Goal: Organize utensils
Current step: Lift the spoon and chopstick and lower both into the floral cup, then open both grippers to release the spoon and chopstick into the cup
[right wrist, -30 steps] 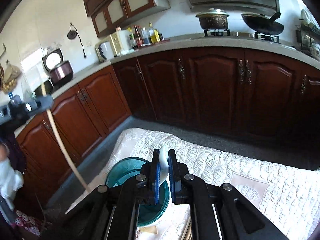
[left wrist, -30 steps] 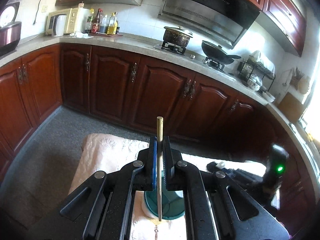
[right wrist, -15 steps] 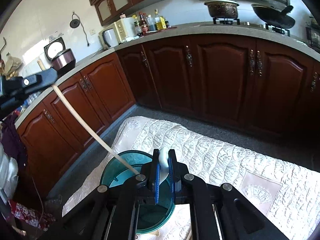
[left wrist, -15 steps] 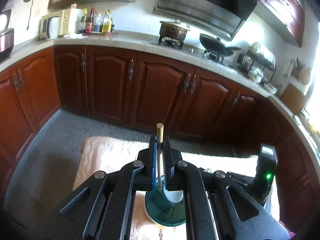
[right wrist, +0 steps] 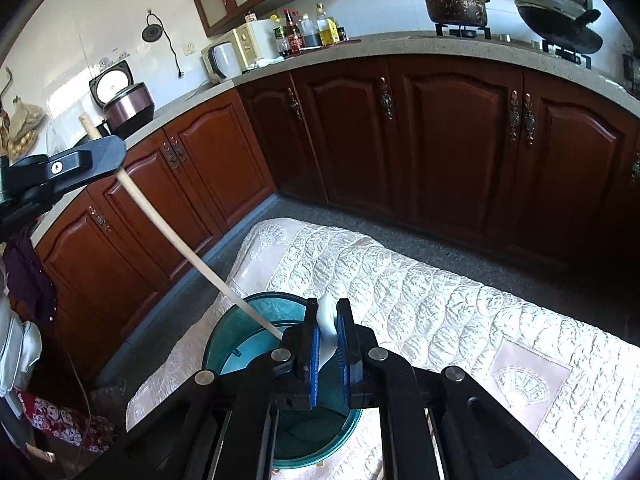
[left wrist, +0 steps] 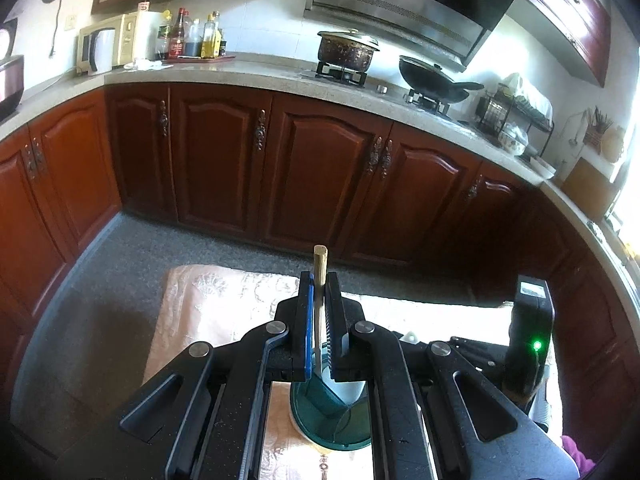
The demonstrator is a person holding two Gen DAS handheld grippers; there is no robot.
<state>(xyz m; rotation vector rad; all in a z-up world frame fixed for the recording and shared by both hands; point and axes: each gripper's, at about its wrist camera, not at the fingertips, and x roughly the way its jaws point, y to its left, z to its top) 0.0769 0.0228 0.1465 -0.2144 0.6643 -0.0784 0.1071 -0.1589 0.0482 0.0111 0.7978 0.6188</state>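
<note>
Task looks mid-way, w/ both tools in hand and neither one let go yet. The left gripper (left wrist: 319, 320) has its jaws closed tight on a thin wooden chopstick (right wrist: 188, 250), gripped near the top end so a short stub sticks up past the jaws; in the right wrist view the stick slants down from that gripper and its lower tip is already inside the teal cup (right wrist: 256, 344), approx. at the rim's inner side. The right gripper (right wrist: 329, 344) has its jaws nearly closed on the handle of a white spoon (right wrist: 326, 320), held right over the cup; the spoon's bowl end is hidden behind the jaws, so can't tell if it's touching the cup bottom. The cup sits on a bench covered w/ a pale quilted cloth (right wrist: 420, 292), near the cloth's left-front corner. What's done, as far as I can judge: both items picked up and brought to the cup, chopstick partly in. What's left: lower each one fully, open the jaws, back off. Whether other utensils wait elsewhere isn't visible; no loose ones show on the cloth in either view. Main risk, I'd guess: two grippers crowding one small cup and tipping it.
</note>
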